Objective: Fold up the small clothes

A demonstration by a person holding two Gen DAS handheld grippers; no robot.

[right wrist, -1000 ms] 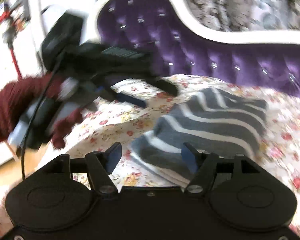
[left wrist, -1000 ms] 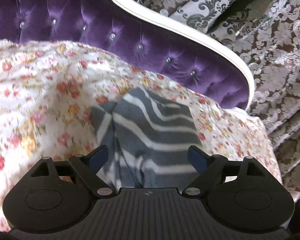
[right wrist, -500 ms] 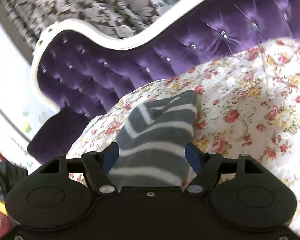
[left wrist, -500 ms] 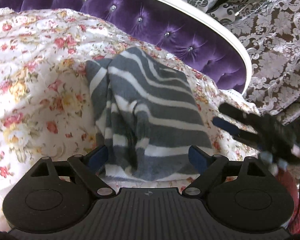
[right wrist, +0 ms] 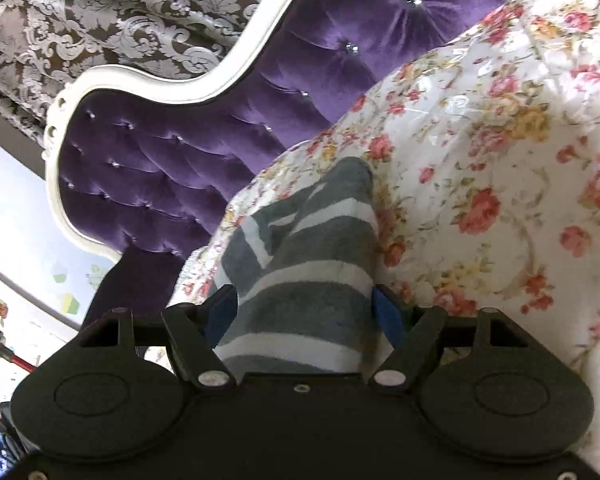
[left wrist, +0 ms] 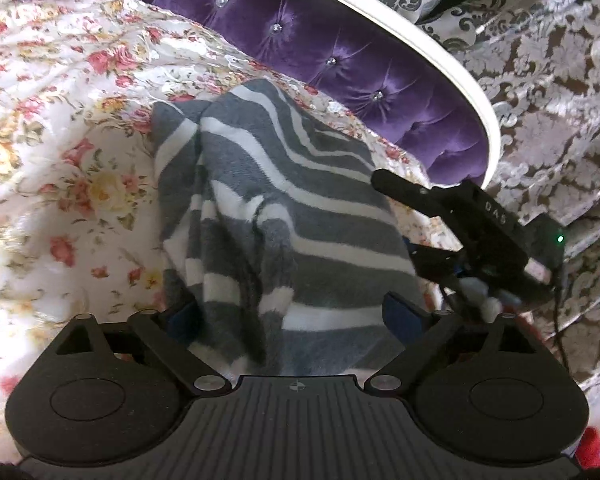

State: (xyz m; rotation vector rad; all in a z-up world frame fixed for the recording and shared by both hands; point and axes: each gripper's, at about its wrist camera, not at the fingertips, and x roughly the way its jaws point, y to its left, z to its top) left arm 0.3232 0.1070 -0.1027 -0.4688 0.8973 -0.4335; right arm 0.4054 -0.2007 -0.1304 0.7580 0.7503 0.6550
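Between each tool's [left wrist: 294, 316] 2 spread fingers, striped garment [left wrist: 284, 208].

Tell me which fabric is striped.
The grey-and-white garment; the quilt under it is floral, the curtain behind is damask-patterned.

The garment [left wrist: 284, 216] lies on the bedspread [left wrist: 60, 168], near the bed's far right corner. The headboard [left wrist: 340, 56] stands behind it, the curtain [left wrist: 548, 92] farther back. The right hand-held gripper [left wrist: 410, 224] sits at the garment's right edge, the left hand-held gripper [left wrist: 296, 316] at its near edge.
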